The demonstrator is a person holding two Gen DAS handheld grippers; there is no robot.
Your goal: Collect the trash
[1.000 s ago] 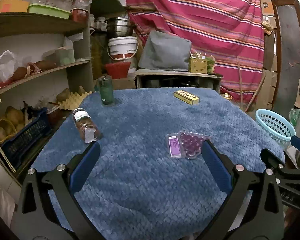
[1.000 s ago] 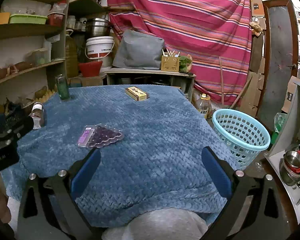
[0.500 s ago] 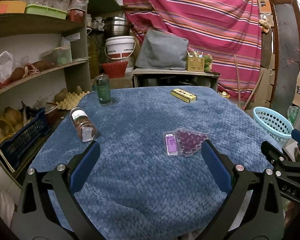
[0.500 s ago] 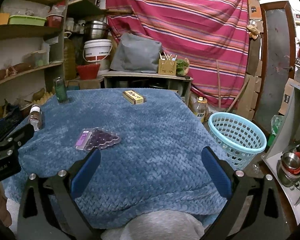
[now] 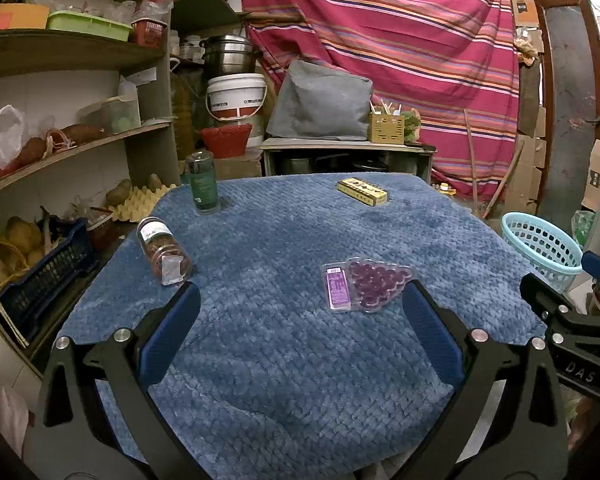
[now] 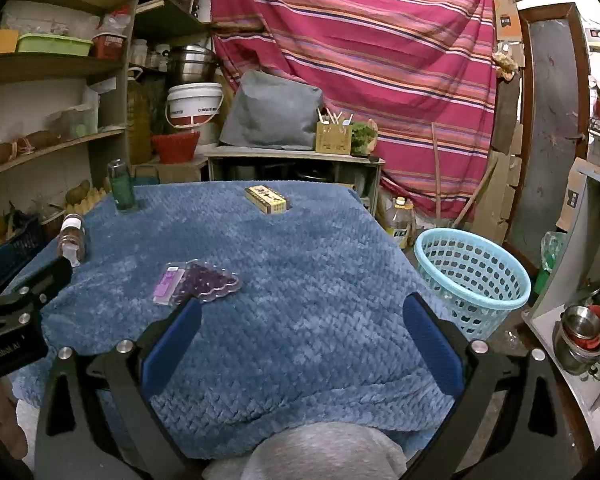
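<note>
On the blue blanket-covered table [image 5: 284, 360] lie a purple plastic blister pack [image 5: 364, 285] [image 6: 198, 283], a jar on its side [image 5: 163, 251] [image 6: 72, 238], an upright green bottle [image 5: 202, 184] [image 6: 121, 184] and a yellow box [image 5: 362, 191] [image 6: 267, 199]. A light-blue basket [image 6: 471, 276] [image 5: 540, 245] stands on the floor to the right of the table. My left gripper [image 5: 300, 312] is open and empty, short of the blister pack. My right gripper [image 6: 300, 320] is open and empty above the near table edge.
Shelves with food, bags and crates [image 5: 60, 152] run along the left. A low bench with a grey bag [image 5: 320, 100] and a white bucket [image 5: 236, 96] sits behind the table. A metal pot [image 6: 580, 336] and cabinet are at the right.
Both grippers have drawn back and risen slightly, so the table objects sit a little farther away. Both stay open; nothing was grasped.
</note>
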